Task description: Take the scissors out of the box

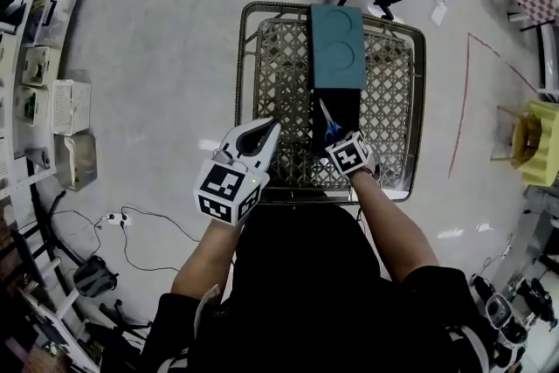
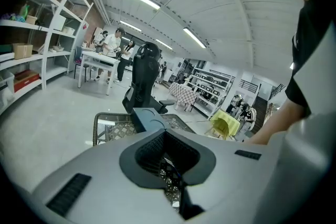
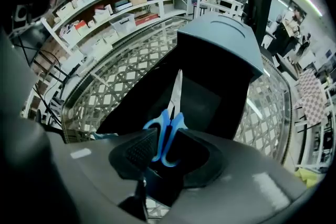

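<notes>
Hovering over the near edge of the lattice table (image 1: 417,100), toward its left corner, the left gripper (image 1: 269,130) has its jaws drawn together at the tips on nothing and touches no object. Just to its right, the right gripper (image 1: 344,148) points steeply down into the near end of the open black box (image 1: 342,105), which runs from the near edge toward the far edge along the table's middle. Its jaws stand wide apart with the blue-handled scissors (image 3: 167,134) between them: the two handle loops sit in the gap, not yet pinched, and the blades point away toward the far end of the box. A teal lid (image 1: 337,48) lies over that far part.

The risks, as I judge them:
- The loops are rounded, smooth plastic, so a squeeze set slightly off centre may catch only one loop, and the scissors could pivot or swing open as they rise.
- The blade tip lies toward the lid, so a lift angled away from the person could catch it against the box wall or under the lid's edge.
- Nothing steadies the box. If the scissors snag, the box may drag or tip along with them.
</notes>
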Demonstrator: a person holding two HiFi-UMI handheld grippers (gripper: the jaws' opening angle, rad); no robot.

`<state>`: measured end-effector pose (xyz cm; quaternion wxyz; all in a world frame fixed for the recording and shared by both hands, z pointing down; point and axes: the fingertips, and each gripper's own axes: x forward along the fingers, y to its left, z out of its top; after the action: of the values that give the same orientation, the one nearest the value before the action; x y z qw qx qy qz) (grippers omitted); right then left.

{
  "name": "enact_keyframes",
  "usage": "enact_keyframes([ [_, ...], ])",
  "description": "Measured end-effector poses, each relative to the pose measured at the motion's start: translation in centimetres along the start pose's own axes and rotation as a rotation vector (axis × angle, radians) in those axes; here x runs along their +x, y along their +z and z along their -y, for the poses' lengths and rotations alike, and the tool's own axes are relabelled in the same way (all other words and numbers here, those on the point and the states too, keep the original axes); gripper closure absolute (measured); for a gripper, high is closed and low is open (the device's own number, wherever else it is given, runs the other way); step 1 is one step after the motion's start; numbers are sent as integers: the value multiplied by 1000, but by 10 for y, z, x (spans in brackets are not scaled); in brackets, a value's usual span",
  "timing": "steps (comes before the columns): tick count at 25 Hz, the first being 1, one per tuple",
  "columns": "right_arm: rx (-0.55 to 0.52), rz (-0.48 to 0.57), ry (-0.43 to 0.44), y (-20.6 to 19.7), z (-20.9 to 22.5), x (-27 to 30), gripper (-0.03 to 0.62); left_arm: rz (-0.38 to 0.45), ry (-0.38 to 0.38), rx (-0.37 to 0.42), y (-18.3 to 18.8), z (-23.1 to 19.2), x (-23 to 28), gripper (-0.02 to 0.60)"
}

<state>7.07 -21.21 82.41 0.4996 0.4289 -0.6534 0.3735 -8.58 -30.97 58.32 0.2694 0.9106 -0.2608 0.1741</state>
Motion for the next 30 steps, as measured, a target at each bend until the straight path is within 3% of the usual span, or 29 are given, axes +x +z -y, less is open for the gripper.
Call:
enact_keyframes([
  [4,-23,-4,-35,1,1,8,467,-1,0,-11,-6,-5,-1,575],
  [14,-55,7,-18,1,1,9,476,21,-21,-10,-8,1,-11,575],
  [21,17,22,-14,-5,11,2,495,32,-22,11,-4,9,-20,575],
  [30,69,113,-16,6,34,-35,497,41,-10,46,9,27,-21,575],
])
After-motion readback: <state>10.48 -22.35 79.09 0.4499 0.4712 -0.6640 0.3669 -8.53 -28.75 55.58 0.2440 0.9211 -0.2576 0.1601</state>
